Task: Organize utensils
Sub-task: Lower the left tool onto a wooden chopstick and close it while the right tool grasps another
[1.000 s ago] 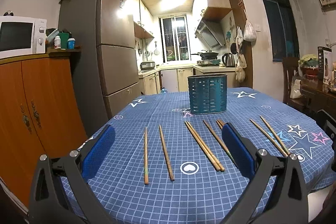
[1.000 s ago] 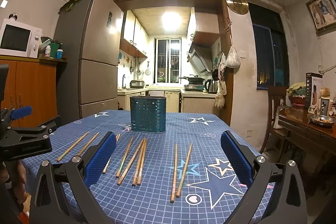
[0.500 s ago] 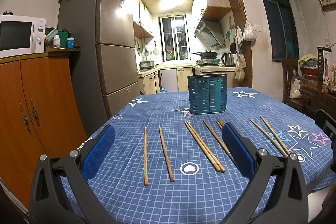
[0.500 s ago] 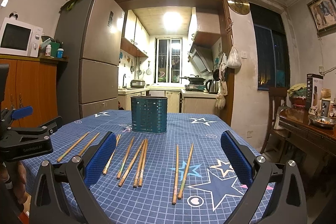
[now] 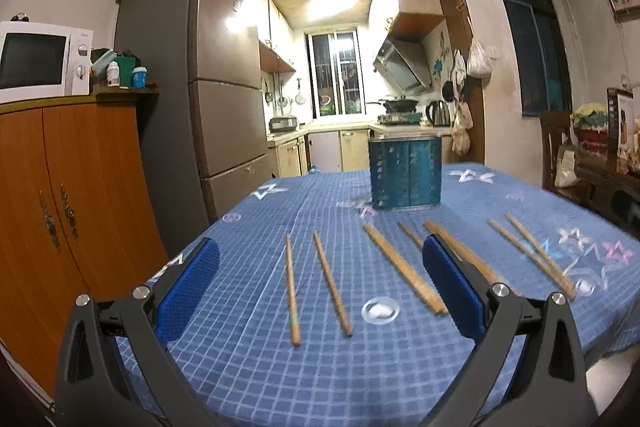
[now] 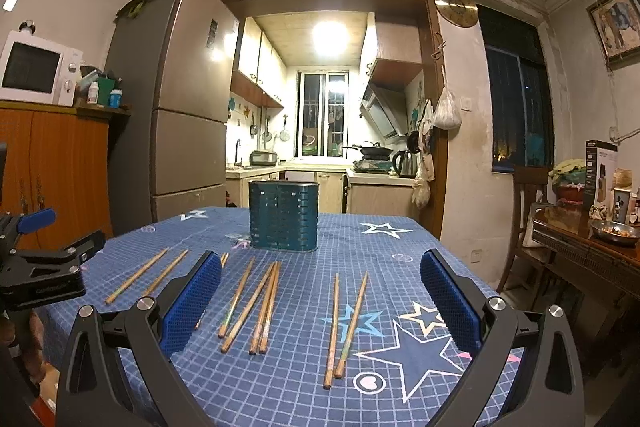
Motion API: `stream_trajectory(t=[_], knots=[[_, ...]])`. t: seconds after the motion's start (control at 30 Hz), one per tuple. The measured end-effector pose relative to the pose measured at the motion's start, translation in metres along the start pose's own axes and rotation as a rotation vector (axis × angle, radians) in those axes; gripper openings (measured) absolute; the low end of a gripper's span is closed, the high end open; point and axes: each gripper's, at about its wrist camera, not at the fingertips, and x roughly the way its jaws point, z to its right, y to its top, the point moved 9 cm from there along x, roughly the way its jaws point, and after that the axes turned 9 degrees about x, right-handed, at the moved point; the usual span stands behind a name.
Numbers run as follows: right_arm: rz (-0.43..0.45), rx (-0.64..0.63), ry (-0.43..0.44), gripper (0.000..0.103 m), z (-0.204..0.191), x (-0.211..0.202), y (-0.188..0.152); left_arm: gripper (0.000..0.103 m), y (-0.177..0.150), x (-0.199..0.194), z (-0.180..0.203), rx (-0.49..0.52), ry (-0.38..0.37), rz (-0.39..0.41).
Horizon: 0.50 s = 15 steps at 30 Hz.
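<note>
Wooden chopsticks (image 6: 266, 307) are lying loose all over the blue tablecloth (image 6: 400, 255), and the teal holder (image 6: 283, 215) stands empty-looking at the far end, well apart from both your grippers. Your left gripper (image 5: 318, 291) and right gripper (image 6: 320, 299) are both spread wide with nothing between the pads, hovering near the closest sticks.

Stuff that could bite you: those sticks are thin and round, so a pinch off-centre will probably roll one away or tip it out. The middle bunch lies touching, so you might grab two and drop one. The left view is blurry, so I can't tell exactly how its pair (image 5: 316, 283) lies. Also, the holder looks light; poke its rim and it may topple.
</note>
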Motion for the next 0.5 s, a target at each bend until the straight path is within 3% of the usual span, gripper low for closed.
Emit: stream_trajectory(t=[0.23, 0.33, 0.43, 0.5], knots=[[-0.129, -0.027, 0.014, 0.098, 0.012, 0.011, -0.039, 0.049, -0.059, 0.026, -0.006, -0.023, -0.099, -0.177], [-0.180, -0.042, 0.018, 0.094, 0.016, 0.018, -0.054, 0.038, -0.072, 0.041, -0.003, -0.024, -0.127, -0.229], [-0.226, -0.033, 0.025, 0.079, 0.020, 0.025, -0.064, 0.027, -0.080, 0.059, -0.001, -0.034, -0.144, -0.285], [-0.256, -0.016, 0.031, 0.058, 0.024, 0.029, -0.068, 0.025, -0.088, 0.066, -0.001, -0.034, -0.137, -0.307]])
